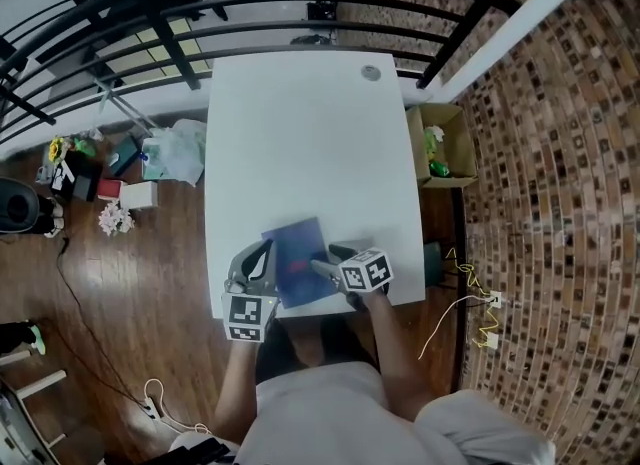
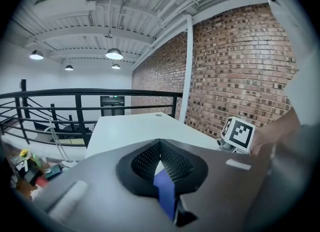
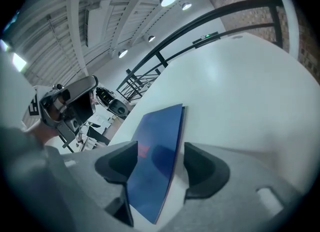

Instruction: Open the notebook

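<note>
A blue notebook (image 1: 298, 258) lies closed near the front edge of the white table (image 1: 310, 143). My left gripper (image 1: 268, 247) is at the notebook's left edge. In the left gripper view its jaws (image 2: 160, 144) are nearly together, and a strip of the blue notebook (image 2: 166, 192) is clamped between them. My right gripper (image 1: 325, 257) is at the notebook's right side. In the right gripper view it (image 3: 161, 148) stands open wide. The notebook (image 3: 157, 151) lies between the pads with its right edge showing, and neither pad touches it.
A small round grey object (image 1: 371, 73) sits at the table's far right corner. A black railing (image 1: 250, 13) runs behind the table. An open cardboard box (image 1: 445, 143) stands on the floor to the right, with bags and clutter (image 1: 150, 158) to the left.
</note>
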The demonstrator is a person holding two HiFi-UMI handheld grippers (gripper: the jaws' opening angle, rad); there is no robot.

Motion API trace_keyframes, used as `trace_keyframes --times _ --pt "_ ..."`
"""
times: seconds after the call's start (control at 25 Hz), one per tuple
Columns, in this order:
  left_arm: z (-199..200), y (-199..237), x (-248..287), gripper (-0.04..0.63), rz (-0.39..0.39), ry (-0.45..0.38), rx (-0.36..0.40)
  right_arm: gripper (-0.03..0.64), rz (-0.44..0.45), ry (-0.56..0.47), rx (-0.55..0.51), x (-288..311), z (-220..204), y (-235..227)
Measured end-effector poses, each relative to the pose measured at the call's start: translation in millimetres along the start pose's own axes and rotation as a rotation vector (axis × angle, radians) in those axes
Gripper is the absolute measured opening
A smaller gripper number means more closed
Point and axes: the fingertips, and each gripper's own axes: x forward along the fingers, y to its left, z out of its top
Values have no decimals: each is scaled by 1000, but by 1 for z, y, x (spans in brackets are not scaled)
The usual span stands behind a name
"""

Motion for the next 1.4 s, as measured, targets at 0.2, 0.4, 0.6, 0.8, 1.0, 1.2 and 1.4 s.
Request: trace_keyframes --times 0.2,0.4,0.6,0.8,1.0,1.2,1.4 --pt "5 10 -3 18 10 -21 -3 276 -12 3 18 3 5 -2" --pt "3 10 -5 18 8 -21 -9 276 -7 22 39 4 2 -2" --pt "6 16 -11 18 22 -39 -20 276 -9 27 27 7 -1 3" --pt "2 27 -23 18 50 -45 -34 274 7 4 85 6 2 0" --pt "-3 34 -36 18 73 -47 -46 273 3 0 109 6 1 4" --pt "-6 39 -44 18 89 -54 -55 272 9 8 103 10 -3 13" --pt "-6 42 -52 18 98 -63 -66 268 18 -7 82 8 1 26"
